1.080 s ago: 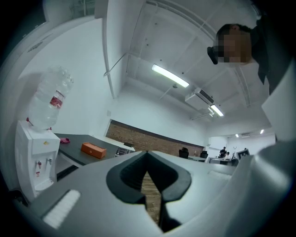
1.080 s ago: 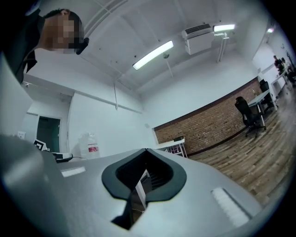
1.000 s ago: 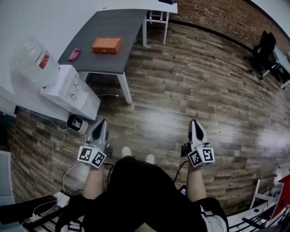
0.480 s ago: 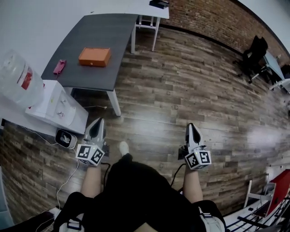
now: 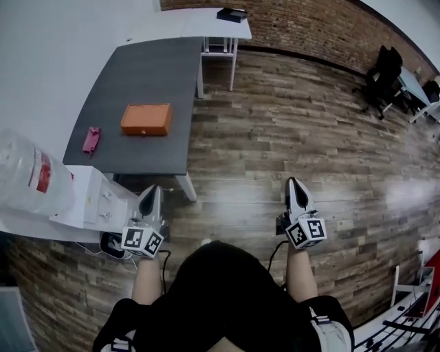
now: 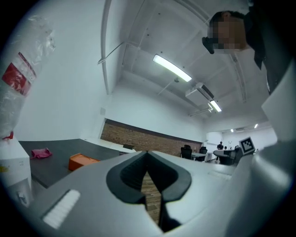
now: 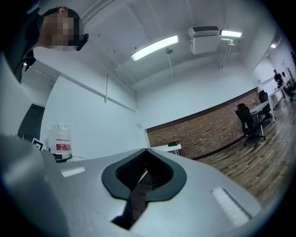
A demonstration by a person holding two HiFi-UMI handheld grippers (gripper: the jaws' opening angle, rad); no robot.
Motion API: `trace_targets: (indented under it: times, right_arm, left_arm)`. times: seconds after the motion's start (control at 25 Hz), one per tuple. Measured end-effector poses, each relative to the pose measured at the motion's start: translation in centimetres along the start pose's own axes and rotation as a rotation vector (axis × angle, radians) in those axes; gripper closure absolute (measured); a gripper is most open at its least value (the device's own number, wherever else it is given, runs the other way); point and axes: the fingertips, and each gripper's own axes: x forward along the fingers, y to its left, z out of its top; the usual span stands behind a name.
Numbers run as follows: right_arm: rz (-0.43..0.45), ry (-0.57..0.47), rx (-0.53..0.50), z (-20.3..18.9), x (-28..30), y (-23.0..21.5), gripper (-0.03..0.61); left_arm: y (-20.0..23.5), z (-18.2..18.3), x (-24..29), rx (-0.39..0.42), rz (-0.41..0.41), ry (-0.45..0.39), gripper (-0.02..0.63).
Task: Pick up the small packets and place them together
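Your left tool (image 5: pixel 152 192) and right tool (image 5: pixel 295 184) are both closed on nothing, carried level since nothing is within reach. Ahead-left of the left tool, on the dark worktop (image 5: pixel 151 75), lies what looks like a pink packet (image 5: pixel 91 139), beside an orange box (image 5: pixel 146 119).

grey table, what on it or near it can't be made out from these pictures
- Head view: the pink thing is too small to tell whether it is a packet.
- Head view: the inside of the orange box is hidden by its own top.
- Head view: the bottle is cut off by the left edge.
- Head view: the dark thing on the white desk is too small to name.
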Motion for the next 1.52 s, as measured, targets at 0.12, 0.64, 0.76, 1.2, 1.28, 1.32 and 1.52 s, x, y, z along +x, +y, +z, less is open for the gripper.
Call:
trace_targets:
  times: [0.12,0.64,0.76,1.2,1.28,1.32,1.52]
  right_arm:
    - [-0.001,0.012,0.003,-0.4,2.4,0.1,0.577]
    - [0.192,0.079,-0.025,-1.7,17.5,-1.6,0.575]
    - [0.27,0.07,0.0,-1.9,22.8,-2.5,0.575]
    - [0.562,0.116,0.106,-2.8,37.1,-3.0,0.577]
    - [0.616,0.127,0.091,-2.6,38.8,-2.2,0.577]
    - [0.641,0.129,0.084,-2.5,39.5,-1.8,0.577]
    - [0.719,0.151,0.102,-2.8,42.5,0.1,0.577]
  left_arm:
    - [2.0,0.2,0.9,0.008,0.016,0.005,0.615]
    - [8.7,-0.4,4.0,0.013,0.223,-0.015,0.615]
    - [9.8,-0.2,5.7,0.023,0.306,-0.038,0.615]
    - [10.3,0.4,13.7,0.01,0.485,-0.092,0.615]
    - [10.2,0.3,14.2,0.018,0.52,-0.087,0.615]
    - [10.1,0.3,14.4,0.023,0.539,-0.085,0.615]
    - [10.5,-0.1,13.7,0.018,0.615,-0.082,0.615]
